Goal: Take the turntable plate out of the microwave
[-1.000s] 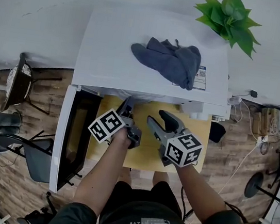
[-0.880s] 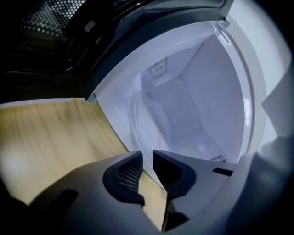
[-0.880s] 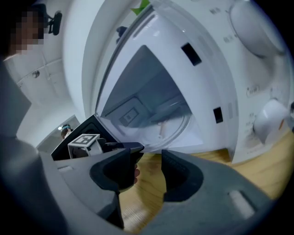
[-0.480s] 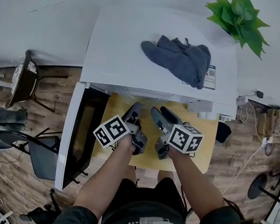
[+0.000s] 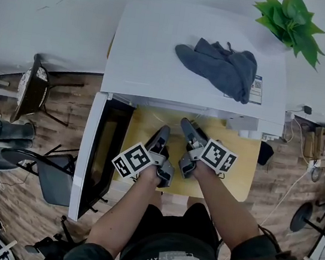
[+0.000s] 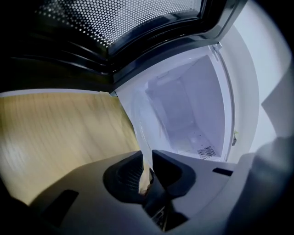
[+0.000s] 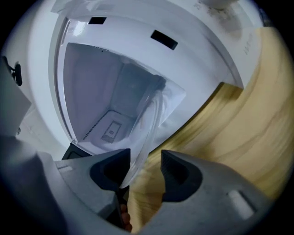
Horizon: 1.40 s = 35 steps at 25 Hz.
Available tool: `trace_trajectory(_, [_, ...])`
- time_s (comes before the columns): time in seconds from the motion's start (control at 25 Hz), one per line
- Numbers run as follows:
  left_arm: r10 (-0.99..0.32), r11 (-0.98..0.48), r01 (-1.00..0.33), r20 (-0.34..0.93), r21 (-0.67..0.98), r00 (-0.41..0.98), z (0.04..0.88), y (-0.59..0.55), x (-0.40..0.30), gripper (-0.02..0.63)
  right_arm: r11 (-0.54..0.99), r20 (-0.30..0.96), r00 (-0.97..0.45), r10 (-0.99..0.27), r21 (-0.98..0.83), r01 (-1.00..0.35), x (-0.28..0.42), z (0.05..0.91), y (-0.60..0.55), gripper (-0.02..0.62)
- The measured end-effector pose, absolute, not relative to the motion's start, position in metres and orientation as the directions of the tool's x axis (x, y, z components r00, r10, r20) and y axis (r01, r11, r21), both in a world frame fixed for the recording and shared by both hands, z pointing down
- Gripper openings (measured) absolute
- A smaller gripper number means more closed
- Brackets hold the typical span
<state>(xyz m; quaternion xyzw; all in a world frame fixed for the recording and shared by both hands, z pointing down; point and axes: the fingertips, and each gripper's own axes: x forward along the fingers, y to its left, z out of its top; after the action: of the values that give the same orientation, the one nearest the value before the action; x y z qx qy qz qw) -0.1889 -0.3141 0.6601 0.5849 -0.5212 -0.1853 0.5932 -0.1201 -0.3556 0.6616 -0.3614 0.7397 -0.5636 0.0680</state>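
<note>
Standing wide open at the left of the head view, the microwave door [image 5: 104, 148] shows its dark window. It is hinged to the white microwave [image 5: 162, 47], which sits on a wooden table [image 5: 238, 171]. A dark blue cloth [image 5: 220, 68] lies crumpled on the microwave's top, and a green plant [image 5: 293, 25] stands just beyond its far right corner.

In front of the open cavity [image 6: 183, 110] the person's two forearms reach in side by side. The left gripper [image 5: 163, 134] points at the cavity's mouth. In the left gripper view its jaws have just been closing and sit nearly together, the pads pressing on the rim of the clear turntable plate [image 6: 138, 124]. The plate is seen almost edge-on there and runs from the jaws toward the white cavity.

Just beside it, the right gripper [image 5: 186, 127] also points into the mouth. In the right gripper view its jaws stand apart with the plate's rim between them: the glass lies against one pad, and wood shows through the gap before the other pad. The plate's far part shows against the cavity's opening and its near rim shows over the table, so it sits at the microwave's mouth, partly out. In the head view the plate is too faint to make out.
</note>
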Motion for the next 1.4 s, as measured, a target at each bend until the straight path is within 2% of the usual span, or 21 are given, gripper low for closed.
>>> trace_trajectory(0.2, [-0.824,0.229,-0.398,0.394,0.889,0.407,0.66,-0.313,-0.19,0.058,0.111,0.231,-0.743,-0.628,-0.919,-0.38,-0.135,0.656,-0.364,0.195])
trace_trajectory(0.36, [-0.82,0.218,-0.399,0.389,0.89,0.419,0.66,-0.31,-0.19,0.058,0.059,0.209,-0.722,-0.66,-0.943,-0.327,-0.131,0.654,-0.37,0.09])
trace_trajectory(0.44, [-0.823,0.215,-0.393,0.383,0.894,0.42,0.66,-0.309,-0.19,0.058,0.053,0.197,-0.722,-0.663,-0.95,-0.308,-0.131,0.653,-0.371,0.078])
trace_trajectory(0.6, [-0.821,0.18,-0.4,0.361,0.899,0.442,0.659,-0.311,-0.191,0.063,0.077,0.012,-0.739,-0.673,-0.993,-0.087,-0.14,0.631,-0.374,0.05])
trace_trajectory(0.68, [-0.824,0.164,-0.381,0.339,0.91,0.454,0.658,-0.312,-0.191,0.067,0.074,-0.014,-0.728,-0.685,-0.996,-0.051,-0.137,0.628,-0.372,0.04])
trace_trajectory(0.88, [-0.858,0.15,-0.332,0.289,0.931,0.424,0.659,-0.318,-0.199,0.11,0.061,-0.03,-0.732,-0.681,-0.998,-0.016,-0.129,0.627,-0.363,0.03])
trace_trajectory(1.0, [-0.881,0.117,-0.257,0.22,0.959,0.419,0.66,-0.329,-0.207,0.106,0.064,-0.026,-0.742,-0.67,-0.998,-0.023,-0.125,0.629,-0.357,0.029])
trace_trajectory(1.08, [-0.902,0.083,-0.177,0.15,0.981,0.405,0.654,-0.336,-0.212,0.08,0.068,-0.026,-0.748,-0.663,-0.997,-0.026,-0.124,0.627,-0.353,0.031])
trace_trajectory(1.16, [-0.903,0.055,-0.21,0.138,0.976,0.406,0.653,-0.337,-0.214,0.074,0.073,-0.02,-0.753,-0.658,-0.997,-0.037,-0.123,0.627,-0.348,0.031])
trace_trajectory(1.32, [-0.889,0.061,-0.36,0.215,0.931,0.405,0.661,-0.328,-0.218,0.072,0.097,0.008,-0.768,-0.641,-0.991,-0.091,-0.119,0.626,-0.341,0.04])
trace_trajectory(1.4, [-0.896,0.066,-0.299,0.189,0.952,0.402,0.659,-0.319,-0.211,0.071,0.098,0.038,-0.776,-0.63,-0.987,-0.128,-0.117,0.628,-0.334,0.044])
